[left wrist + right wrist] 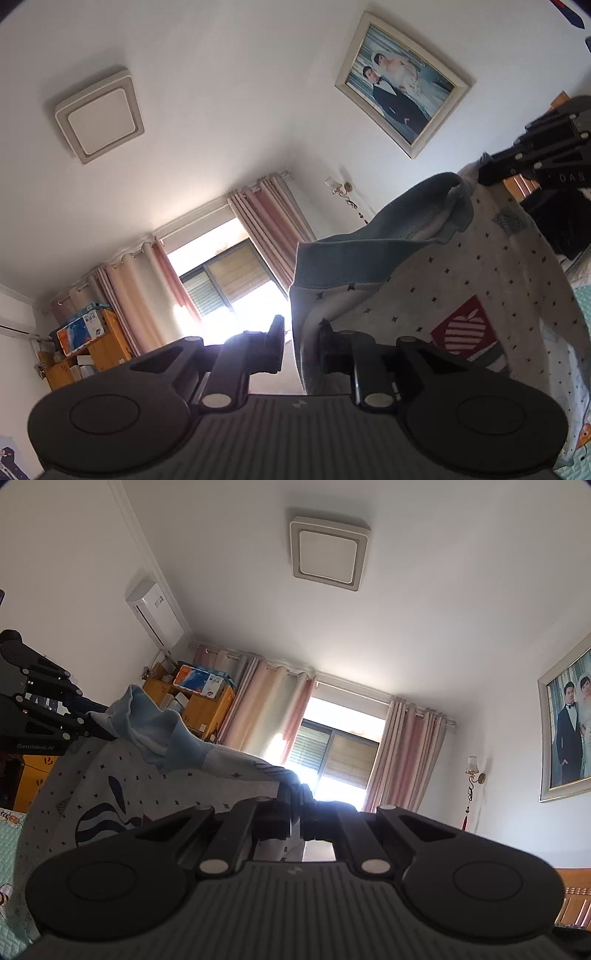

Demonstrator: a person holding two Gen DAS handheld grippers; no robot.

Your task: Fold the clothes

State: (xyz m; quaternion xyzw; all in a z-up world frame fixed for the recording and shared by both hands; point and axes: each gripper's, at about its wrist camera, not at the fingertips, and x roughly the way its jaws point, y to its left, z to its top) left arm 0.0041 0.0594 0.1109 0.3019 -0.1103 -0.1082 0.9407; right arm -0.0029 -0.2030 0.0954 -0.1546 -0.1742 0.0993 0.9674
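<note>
The left hand-held gripper (301,347) stands slightly parted, the hem of the grey star-patterned garment with a blue ribbed collar (424,266) hanging between its fingers; whether the pads press on it I cannot tell. The right hand-held gripper (295,823) is clamped tight on the same garment's edge. The garment hangs stretched between both, in front of the pink-curtained window (332,753).

A: What sort of place is shown?

B: A home bedroom: a framed wedding photo (400,83) is hung on the wall, pink curtains (410,753) are drawn beside a window (334,755), and a quilted bed (9,853) is seen at the edge.

A: Anything else?

B: An air conditioner (155,609) is mounted high, and boxes are stacked on a wooden cabinet (199,701).
</note>
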